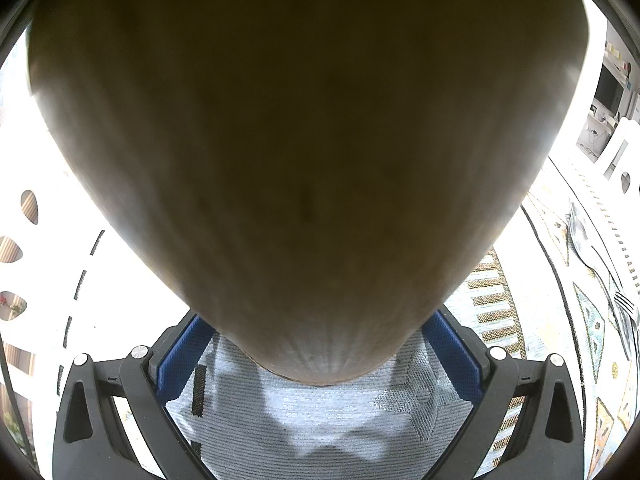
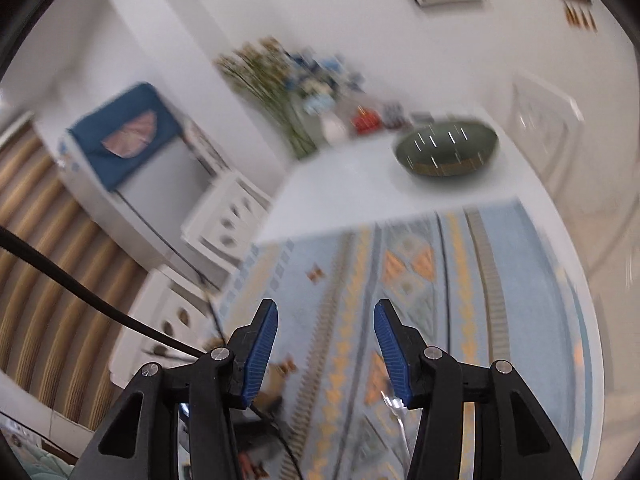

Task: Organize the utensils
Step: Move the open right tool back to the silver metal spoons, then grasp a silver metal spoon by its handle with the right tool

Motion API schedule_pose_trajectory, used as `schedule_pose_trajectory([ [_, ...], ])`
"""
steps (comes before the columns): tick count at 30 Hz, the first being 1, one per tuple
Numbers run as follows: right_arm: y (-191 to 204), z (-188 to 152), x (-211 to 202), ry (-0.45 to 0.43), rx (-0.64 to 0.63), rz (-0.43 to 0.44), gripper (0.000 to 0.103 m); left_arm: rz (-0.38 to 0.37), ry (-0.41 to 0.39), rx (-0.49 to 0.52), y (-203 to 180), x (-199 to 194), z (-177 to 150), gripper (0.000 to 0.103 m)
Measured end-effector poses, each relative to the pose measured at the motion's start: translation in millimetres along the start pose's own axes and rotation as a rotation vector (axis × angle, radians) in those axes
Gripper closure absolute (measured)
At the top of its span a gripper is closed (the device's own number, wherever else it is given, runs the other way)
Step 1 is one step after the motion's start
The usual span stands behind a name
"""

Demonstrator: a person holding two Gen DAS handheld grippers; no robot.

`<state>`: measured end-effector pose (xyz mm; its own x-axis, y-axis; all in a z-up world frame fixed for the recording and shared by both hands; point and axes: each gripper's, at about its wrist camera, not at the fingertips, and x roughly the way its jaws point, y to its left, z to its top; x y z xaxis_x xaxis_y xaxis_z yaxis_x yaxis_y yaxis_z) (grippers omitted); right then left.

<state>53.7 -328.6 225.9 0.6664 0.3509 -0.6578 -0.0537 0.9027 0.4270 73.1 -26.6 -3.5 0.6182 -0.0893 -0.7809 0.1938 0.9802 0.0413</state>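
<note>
Left gripper [image 1: 320, 360] clenched on wooden holder [image 1: 304, 152] | right gripper [image 2: 326, 354] released, empty | cutlery [image 1: 600, 264] on counter [image 1: 500, 320], right edge, unsorted.

Big rounded thing [image 1: 304, 152] filling left wrist view: looks like wood w/ fine lengthwise grain, matt, brownish. Cloth [image 1: 320, 420] under it: woven, ribbed, rough texture, pale blue-grey w/ patterned bands. Left gripper [image 1: 320, 364]: matt black plastic arms, blue ribbed pads [image 1: 448, 344], shiny metal screw heads. Spoons [image 1: 580, 232] at right edge: polished metal, glossy. Right gripper [image 2: 326, 352]: same matt black plastic, blue grooved pads [image 2: 262, 354]. Dark bowl [image 2: 446, 148] on smooth white tabletop [image 2: 340, 196]: glossy, glints; material unclear, blurred.
</note>
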Motion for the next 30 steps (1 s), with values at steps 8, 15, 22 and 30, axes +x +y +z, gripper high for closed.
schedule_pose_trajectory([
  [8, -42.0, -50.6, 64.6, 0.252, 0.073, -0.070, 0.054, 0.000, 0.000, 0.000, 0.3, 0.0, 0.0, 0.001],
  [15, -61.3, -81.7, 111.6, 0.415, 0.066, -0.139, 0.054, 0.000, 0.000, 0.000, 0.5, 0.1, 0.0, 0.001],
  [22, -77.9, -98.1, 144.1, 0.485, 0.042, -0.244, 0.055, 0.000, 0.000, 0.000, 0.6, 0.1, -0.1, 0.001],
  [30, -82.7, -94.2, 168.0, 0.511, 0.023, -0.304, 0.059, 0.000, 0.000, 0.000, 0.9, 0.2, -0.1, 0.001],
])
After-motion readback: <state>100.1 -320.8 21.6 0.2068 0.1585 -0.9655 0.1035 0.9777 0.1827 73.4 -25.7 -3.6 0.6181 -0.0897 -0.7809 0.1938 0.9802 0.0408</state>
